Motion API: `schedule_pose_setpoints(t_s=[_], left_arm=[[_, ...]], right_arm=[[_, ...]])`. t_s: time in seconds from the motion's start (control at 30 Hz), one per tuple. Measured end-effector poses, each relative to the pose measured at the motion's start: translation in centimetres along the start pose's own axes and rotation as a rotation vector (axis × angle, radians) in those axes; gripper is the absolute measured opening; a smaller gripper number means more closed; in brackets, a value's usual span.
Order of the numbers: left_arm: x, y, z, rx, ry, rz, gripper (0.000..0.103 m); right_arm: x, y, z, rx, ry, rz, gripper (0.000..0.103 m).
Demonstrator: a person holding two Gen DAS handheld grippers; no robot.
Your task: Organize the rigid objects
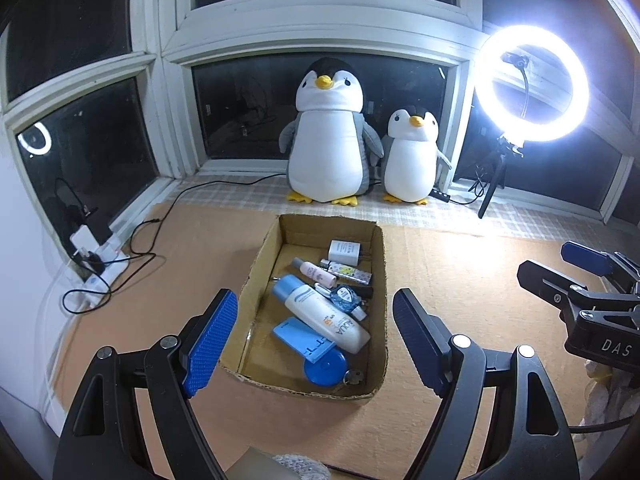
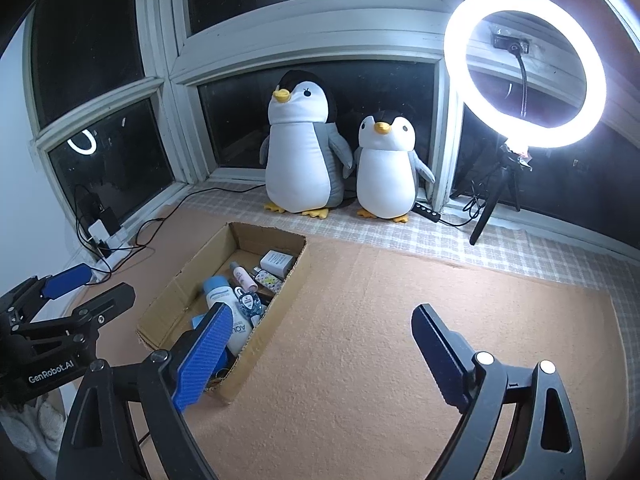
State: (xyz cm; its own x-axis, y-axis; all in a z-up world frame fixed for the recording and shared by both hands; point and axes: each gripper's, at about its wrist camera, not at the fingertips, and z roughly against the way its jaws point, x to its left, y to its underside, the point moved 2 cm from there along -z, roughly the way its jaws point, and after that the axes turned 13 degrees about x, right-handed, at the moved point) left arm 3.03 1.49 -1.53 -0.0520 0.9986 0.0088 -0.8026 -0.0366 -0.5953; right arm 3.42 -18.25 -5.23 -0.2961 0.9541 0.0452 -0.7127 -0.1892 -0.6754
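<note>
An open cardboard box (image 1: 260, 256) holds the items: a white charger block (image 1: 343, 252) at its far end, a pink-capped bottle (image 1: 314, 271) just nearer, a large white-and-blue bottle (image 1: 320, 312) lying diagonally mid-box, and a round blue tape measure (image 1: 325, 366) at its near end.

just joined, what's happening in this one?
A person holds two grippers over a cardboard box on an orange mat. Both the left gripper and right gripper are open and empty. The box already holds a white bottle, a blue case, a charger and other small items. Nothing is being gripped.
</note>
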Motion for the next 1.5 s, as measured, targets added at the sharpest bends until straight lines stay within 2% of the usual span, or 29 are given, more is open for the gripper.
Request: schedule_pose_setpoints(t_s=[1.5], left_arm=[[-0.2, 0.2, 0.2, 0.003, 0.003, -0.004, 0.08]], right_arm=[[-0.5, 0.6, -0.6, 0.022, 0.002, -0.014, 0.09]])
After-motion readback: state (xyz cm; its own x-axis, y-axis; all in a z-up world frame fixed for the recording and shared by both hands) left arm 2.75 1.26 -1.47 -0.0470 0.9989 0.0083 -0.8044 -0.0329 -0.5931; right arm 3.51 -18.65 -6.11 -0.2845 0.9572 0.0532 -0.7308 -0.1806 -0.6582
